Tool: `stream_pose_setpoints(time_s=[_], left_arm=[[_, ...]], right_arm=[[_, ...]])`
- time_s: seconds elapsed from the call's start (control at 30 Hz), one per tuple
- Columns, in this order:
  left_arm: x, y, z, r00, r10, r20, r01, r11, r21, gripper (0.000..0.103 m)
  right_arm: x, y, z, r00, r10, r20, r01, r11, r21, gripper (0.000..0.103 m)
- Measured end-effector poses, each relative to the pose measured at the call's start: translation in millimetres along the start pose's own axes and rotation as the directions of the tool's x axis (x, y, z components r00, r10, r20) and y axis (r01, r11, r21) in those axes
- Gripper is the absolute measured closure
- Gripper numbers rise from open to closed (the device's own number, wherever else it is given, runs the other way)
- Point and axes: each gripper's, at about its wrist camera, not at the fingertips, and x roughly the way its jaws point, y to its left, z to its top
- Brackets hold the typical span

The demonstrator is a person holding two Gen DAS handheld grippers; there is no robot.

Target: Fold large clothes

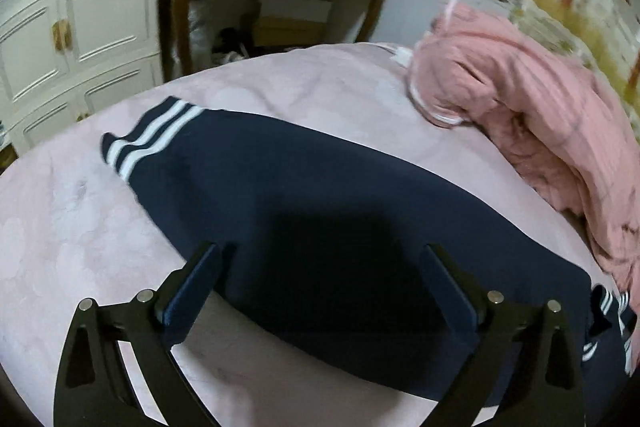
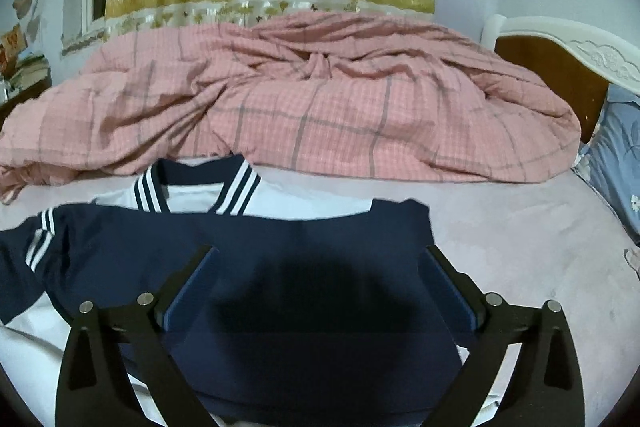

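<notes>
On the pink-sheeted bed (image 2: 520, 247), the navy striped garment (image 2: 280, 247) lies flat beside the heaped quilt (image 2: 320, 107), both the left tool (image 1: 322, 269) and right tool (image 2: 320, 269) hovering wide and empty, so grabbing one layer could spoil the fold

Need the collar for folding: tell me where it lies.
In the right wrist view, the striped collar lies left of centre on the navy top, just before the pink quilt.
</notes>
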Motion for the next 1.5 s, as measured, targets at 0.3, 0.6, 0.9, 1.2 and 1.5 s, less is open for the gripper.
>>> stream_pose_setpoints(time_s=[0.3,0.6,0.9,1.2,1.5], left_arm=[[31.2,26.0,5.5,0.999,0.025,-0.021,-0.026,0.996,-0.084,0.024],[-34.8,-16.0,6.9,0.96,0.097,0.262,-0.127,0.987,0.097,0.103],[-139.7,-100.3,-18.6,0.899,-0.326,0.292,0.254,0.932,0.258,0.103],[-168.9,-151.4,-53.0,0.816,-0.541,0.203,0.435,0.807,0.4,0.103],[-149.9,-254.5,-149.1,0.776,-0.612,-0.153,0.542,0.523,0.658,0.095]], right_arm=[[13.8,7.5,-7.4,0.999,-0.035,-0.018,0.034,0.998,-0.057,0.003],[17.8,-3.9,-6.5,0.999,0.006,-0.048,-0.006,1.0,-0.006,0.003],[30.8,-13.7,-9.0,0.992,0.063,-0.113,-0.056,0.997,0.062,0.003],[17.0,-19.8,-2.4,0.99,0.108,-0.085,-0.1,0.99,0.101,0.003],[21.3,13.3,-11.9,0.986,0.13,-0.108,-0.128,0.991,0.029,0.003]])
